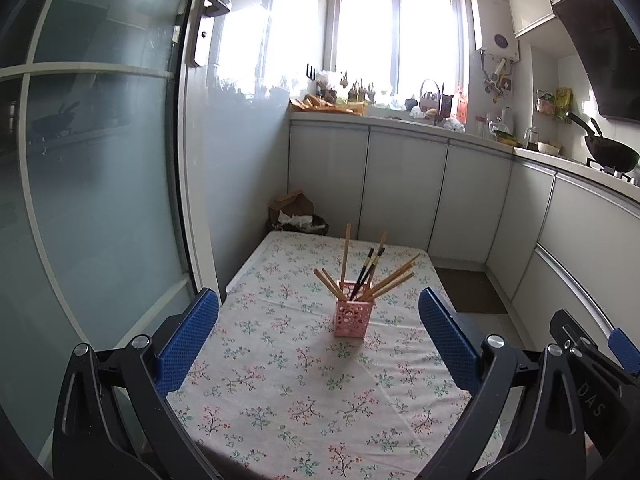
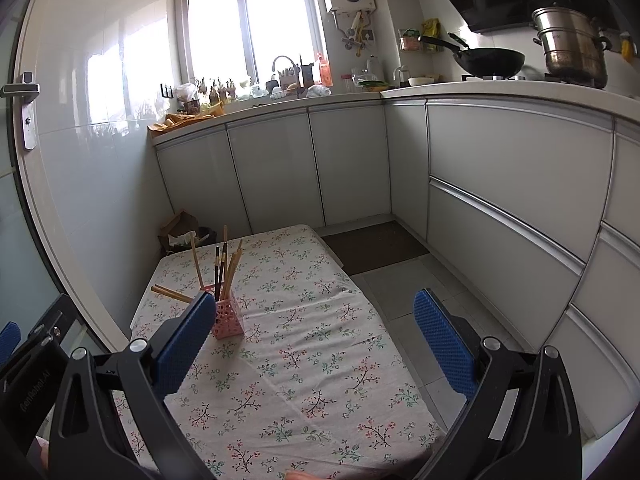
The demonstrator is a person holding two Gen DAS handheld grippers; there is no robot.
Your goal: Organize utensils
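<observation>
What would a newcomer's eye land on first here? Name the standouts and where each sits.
First, the pink holder bristling with chopsticks, standing alone near the middle of the floral tablecloth. Next, the blue-padded left gripper and right gripper, both open and empty in the foreground. Behind, the bright window glares above the cluttered counter.

Home kitchen indicated: wok [image 2: 490, 62] and steamer pot [image 2: 570, 50] on stove, grey base cabinets [image 2: 272, 168], cluttered windowsill [image 1: 360, 92], wall-mounted water heater [image 1: 496, 24].
</observation>
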